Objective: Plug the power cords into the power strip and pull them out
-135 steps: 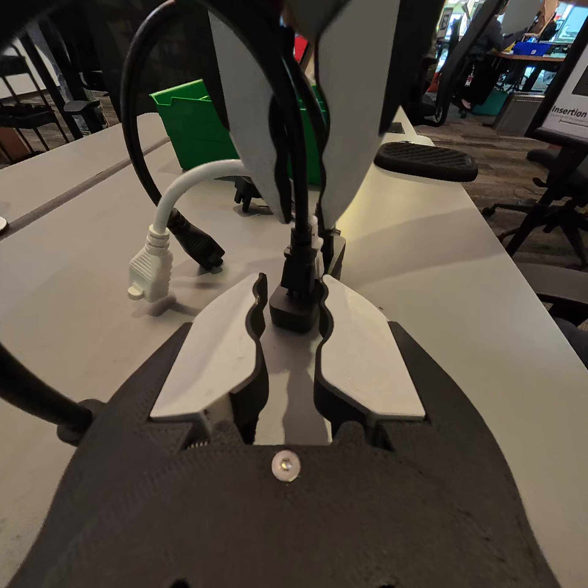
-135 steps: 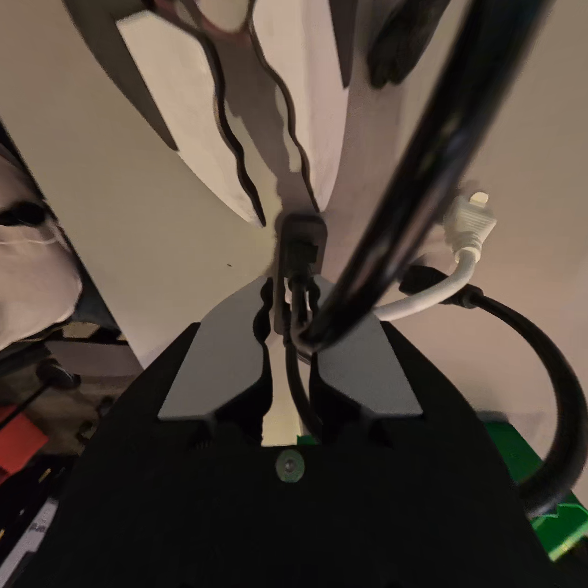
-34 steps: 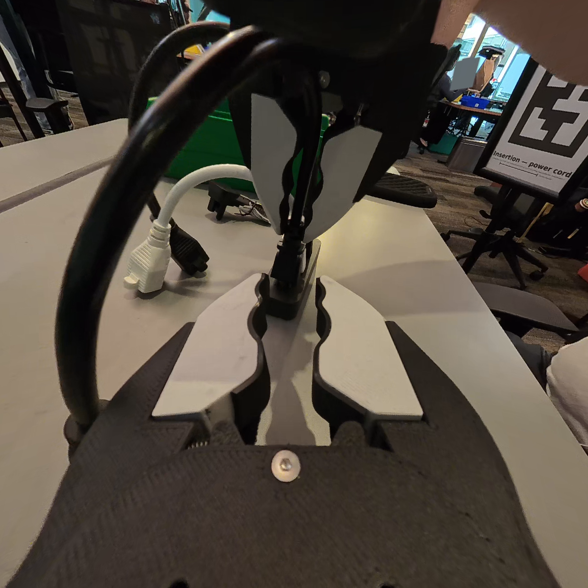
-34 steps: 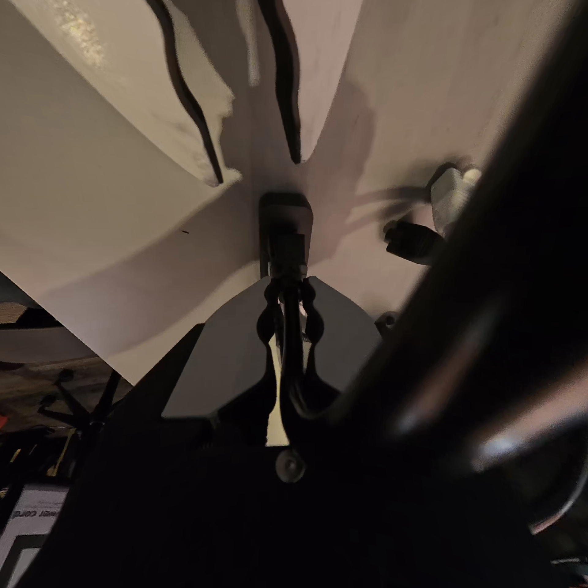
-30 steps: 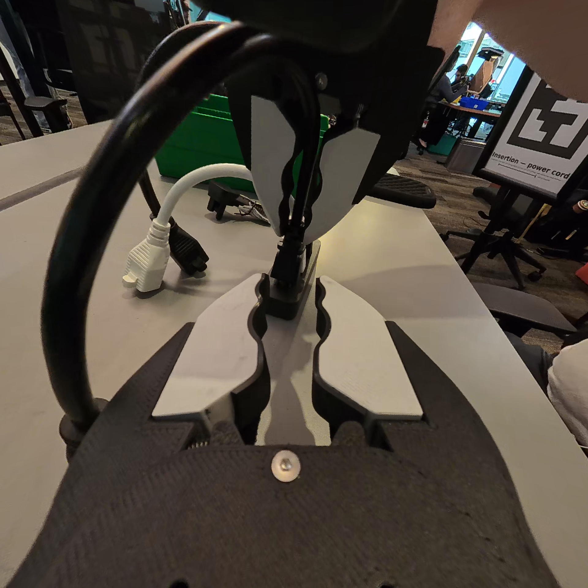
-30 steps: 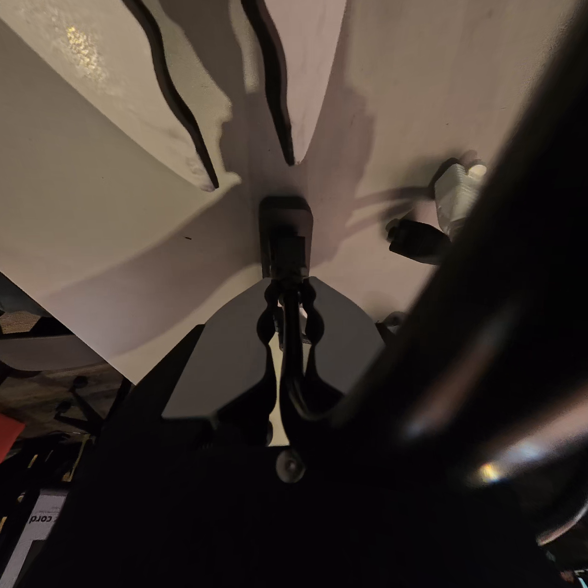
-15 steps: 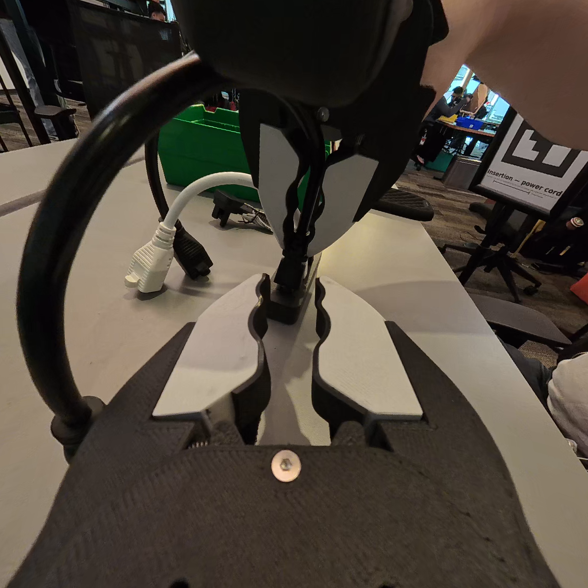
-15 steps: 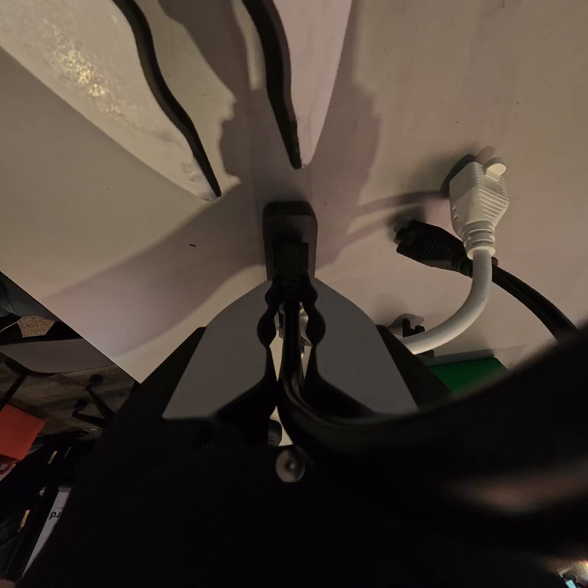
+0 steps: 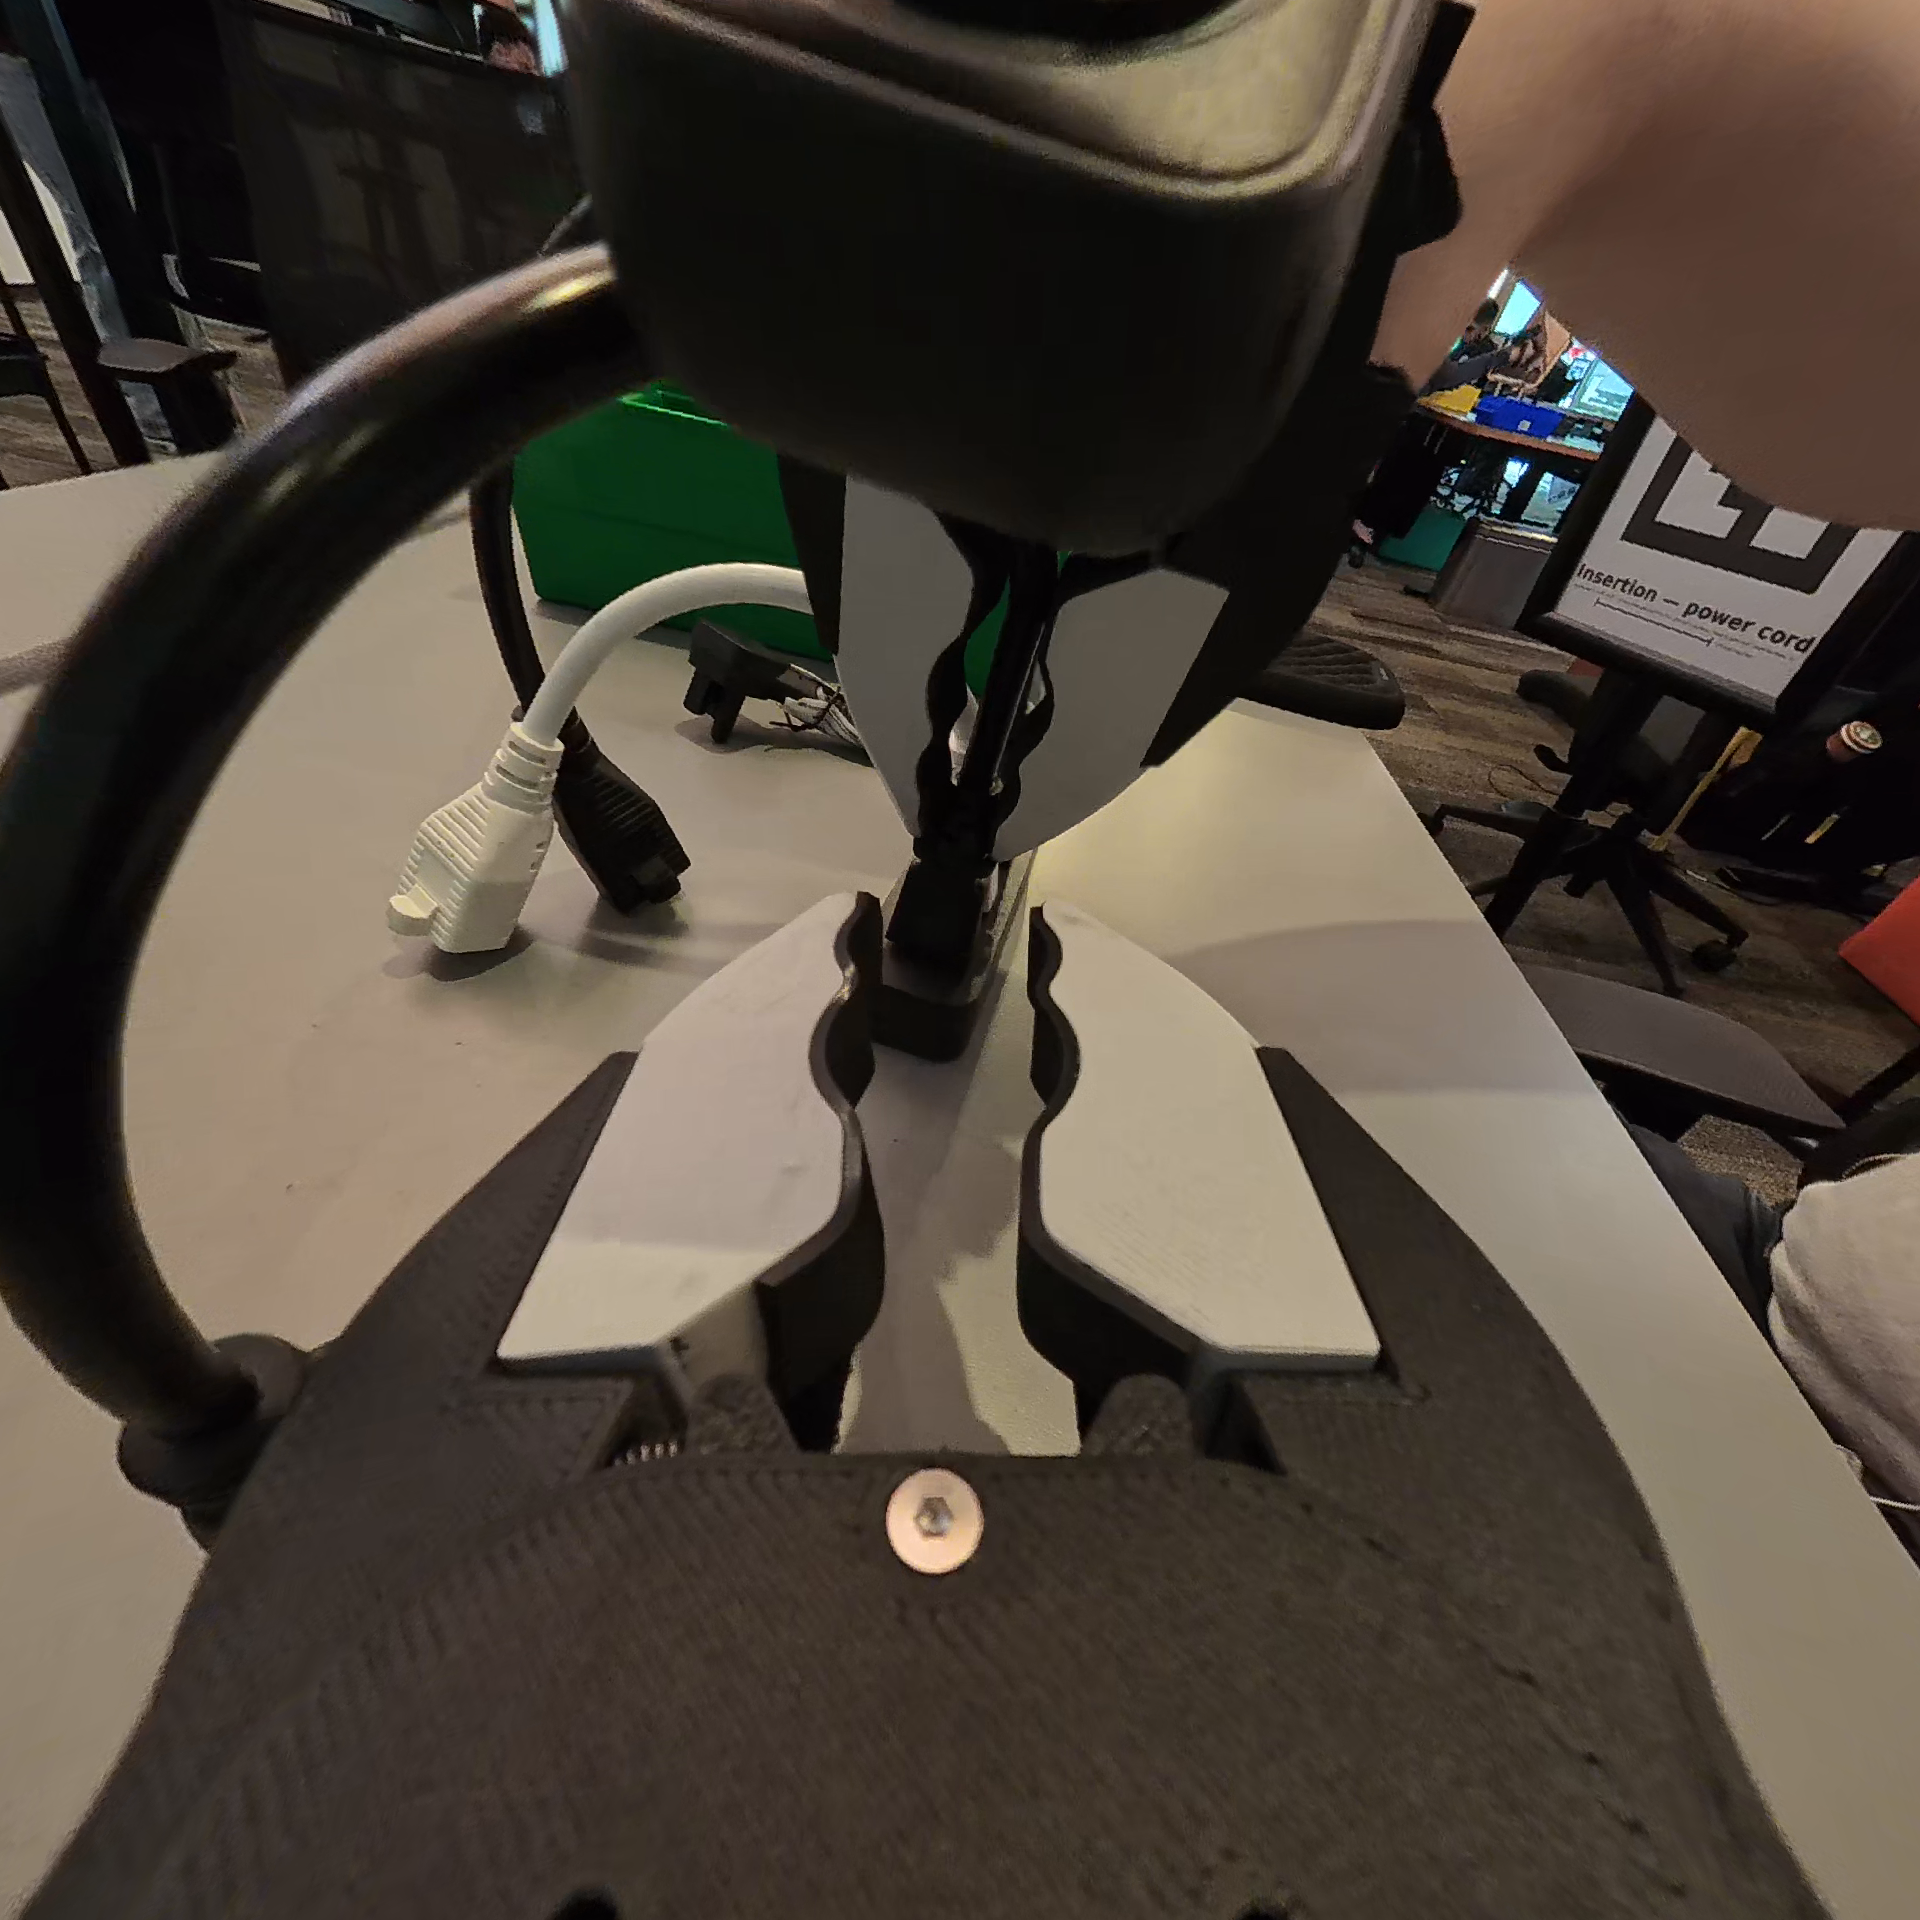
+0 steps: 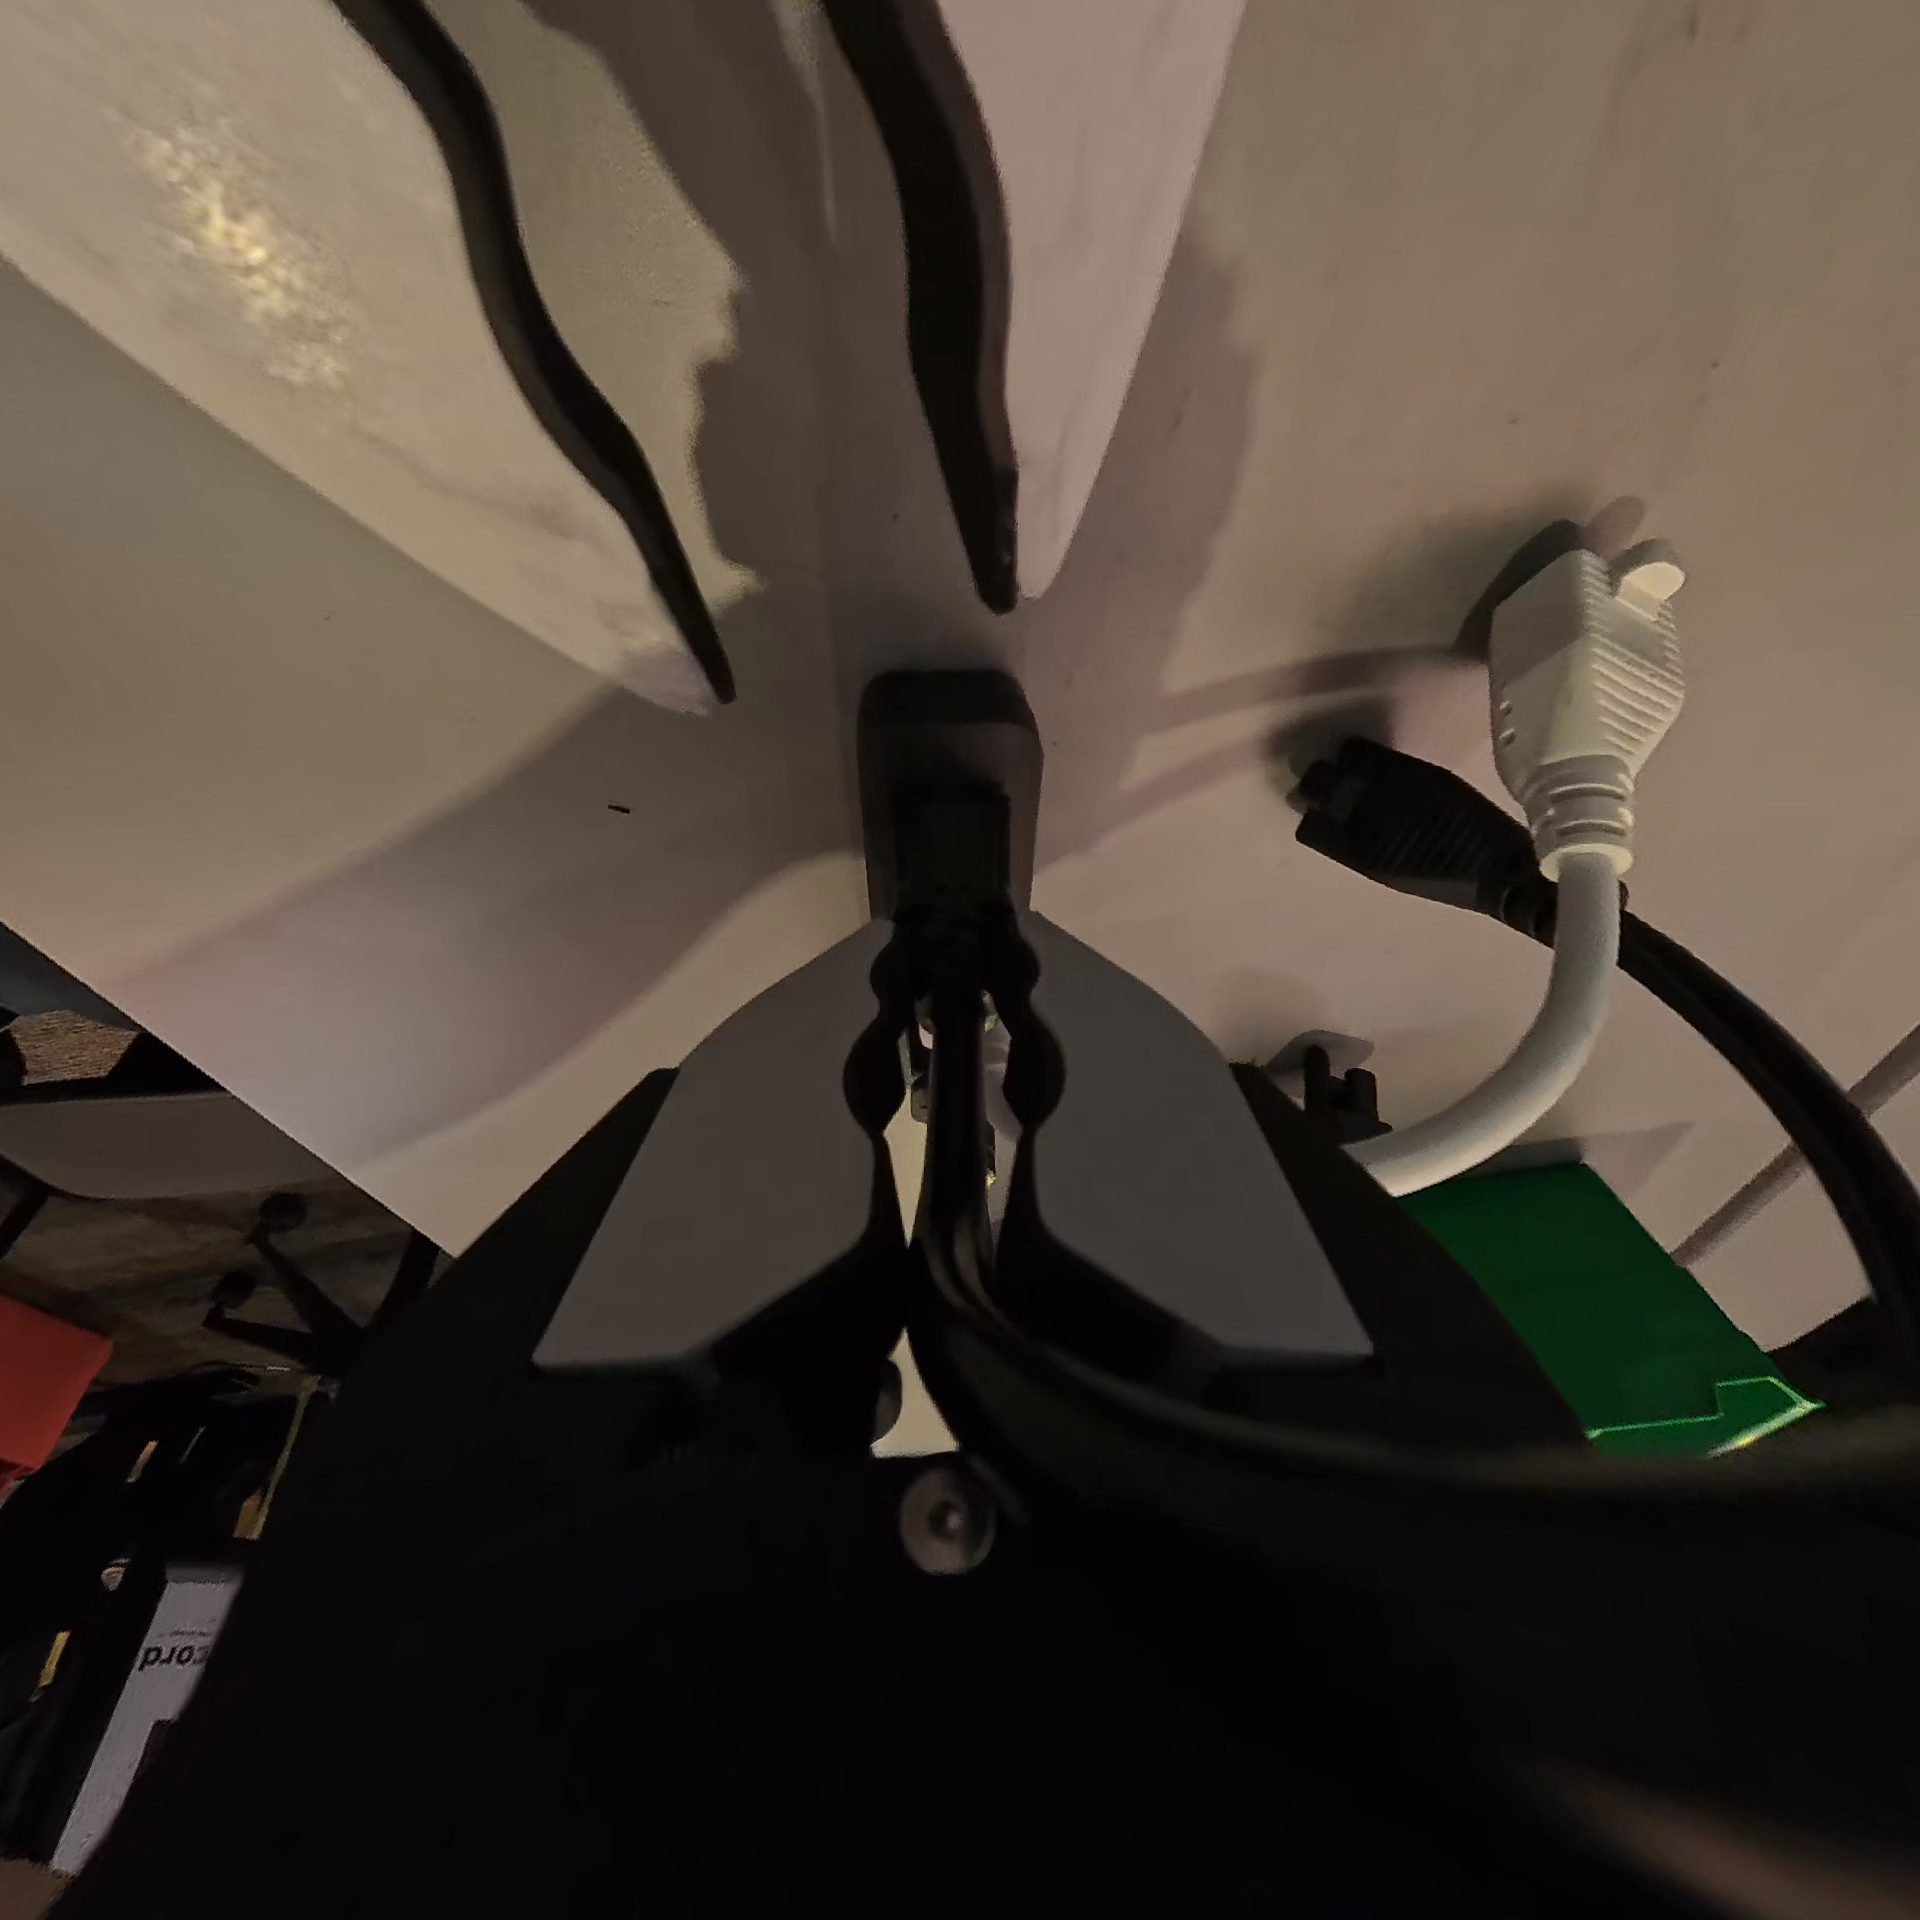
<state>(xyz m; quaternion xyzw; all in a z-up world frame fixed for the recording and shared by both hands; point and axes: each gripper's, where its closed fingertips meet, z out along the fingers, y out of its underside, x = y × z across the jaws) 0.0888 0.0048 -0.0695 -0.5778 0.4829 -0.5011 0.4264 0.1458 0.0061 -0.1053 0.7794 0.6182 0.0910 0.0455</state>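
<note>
- Right gripper [image 10: 951, 935]: jaws clenched on the black power cord [image 10: 961, 1132] just behind its plug; the cord runs back between the fingers and sweeps off to the right.
- Black plug [image 10: 951, 831]: sits upright in the end of the black power strip [image 10: 951, 727]; how deep the prongs go cannot be seen.
- Left gripper [image 9: 943, 925]: jaws spread apart, 1 finger on each side of the near end of the power strip [image 9: 925, 1013], which lies on the grey table [image 9: 1299, 935]. Contact between fingers and strip cannot be confirmed.
- In the left wrist view the right gripper [image 9: 977, 821] comes down from above onto the plug [image 9: 935, 904]; a person's forearm [image 9: 1662, 260] is behind it, cut off by the frame.
- The strip's far length is hidden behind the plug and fingers; the socket count cannot be made out.
- 2 loose connectors lie left of the strip, well apart from it: a white plug [image 9: 473, 862] on a white cord and a black connector [image 9: 623, 831] beside it.
- A green bin [image 9: 644, 520] stands farther back; a small black adapter [image 9: 743, 675] lies in front of it.
- A thick black cable [image 9: 125, 831] arcs across the left of the left wrist view, blurred.
- The right wrist view is dark; its lower half is mostly gripper body.
</note>
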